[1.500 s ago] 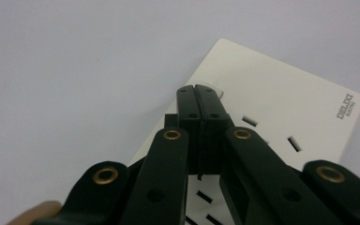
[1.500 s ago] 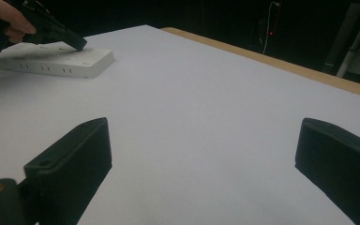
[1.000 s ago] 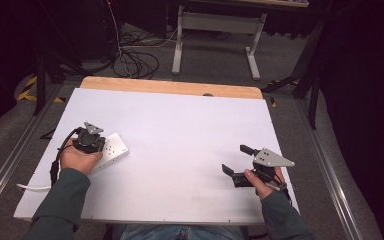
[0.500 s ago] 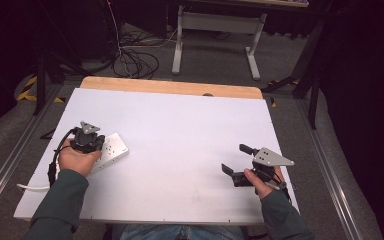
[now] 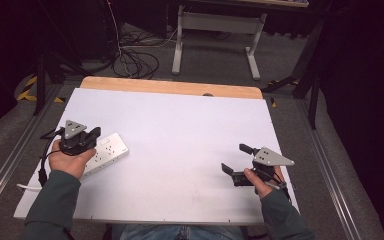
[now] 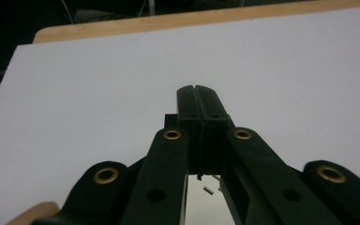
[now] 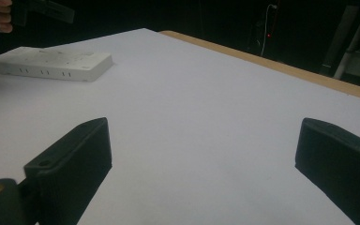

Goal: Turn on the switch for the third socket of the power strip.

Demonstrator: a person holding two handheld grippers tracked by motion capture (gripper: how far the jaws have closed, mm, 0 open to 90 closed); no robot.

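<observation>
White power strip (image 5: 102, 155) lies at the table's (image 5: 180, 130) left edge under your left gripper (image 5: 82, 141), jaws together; spread them before descending squarely; right gripper (image 5: 235, 162) rests apart

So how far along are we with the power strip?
Little looks done: the power strip lies flat at the table's left edge. In hand: left tongs, shut and empty, above it. Right tongs wait open, apart. Gripping or moving it is left.
</observation>
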